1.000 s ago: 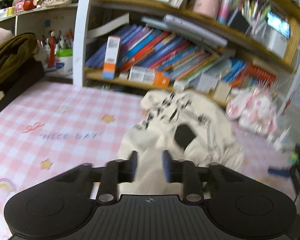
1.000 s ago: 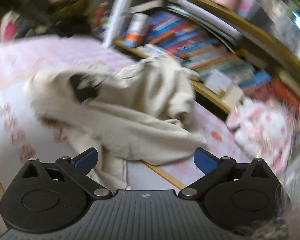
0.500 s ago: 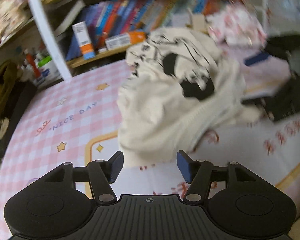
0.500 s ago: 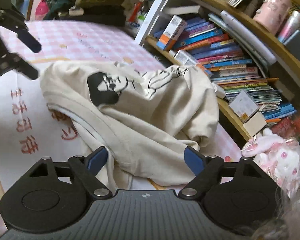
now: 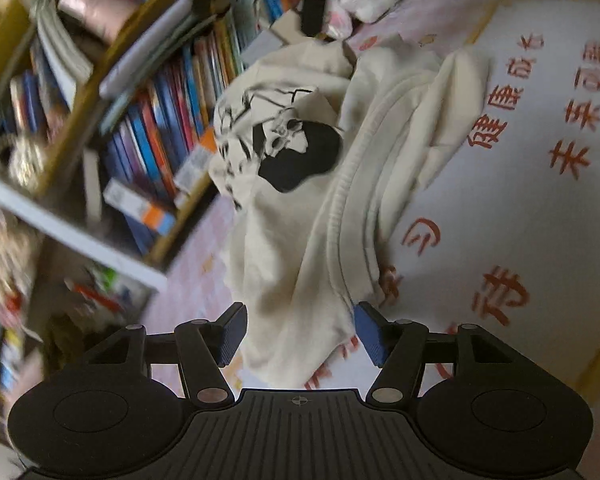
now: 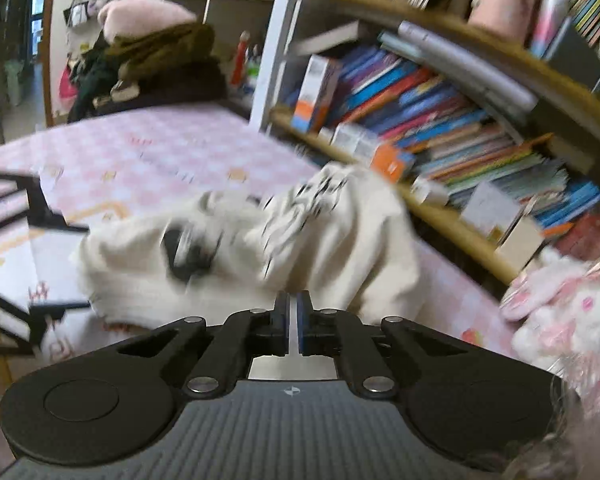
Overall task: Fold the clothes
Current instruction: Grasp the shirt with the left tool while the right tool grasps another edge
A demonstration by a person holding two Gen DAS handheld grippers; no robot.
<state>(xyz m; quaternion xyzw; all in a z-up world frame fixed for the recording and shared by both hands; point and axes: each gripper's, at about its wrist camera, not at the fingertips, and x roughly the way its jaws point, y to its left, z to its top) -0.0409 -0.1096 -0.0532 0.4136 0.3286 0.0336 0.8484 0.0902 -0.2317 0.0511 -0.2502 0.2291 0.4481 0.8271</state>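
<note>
**Cream sweatshirt heaped on the mat, one gripper spread, one pinched**

The left gripper (image 5: 296, 330) stands with its jaws spread wide, the near edge of the cream sweatshirt (image 5: 300, 184) lying between its blue pads (image 5: 232, 332) without being pinched; the garment stretches ahead of it in a crumpled heap, black skull print (image 5: 296, 148) facing up, on the pink checked mat (image 5: 500, 208) with red characters; a bookshelf (image 5: 148, 120) runs along the far side of the cloth. The right gripper (image 6: 294, 320) is clenched almost fully, only a thin slit between its fingers; whether cloth is caught in them cannot be told; the sweatshirt (image 6: 228, 256) lies just ahead of its tips, blurred; a pink plush toy (image 6: 568, 304) sits to its right.
</note>
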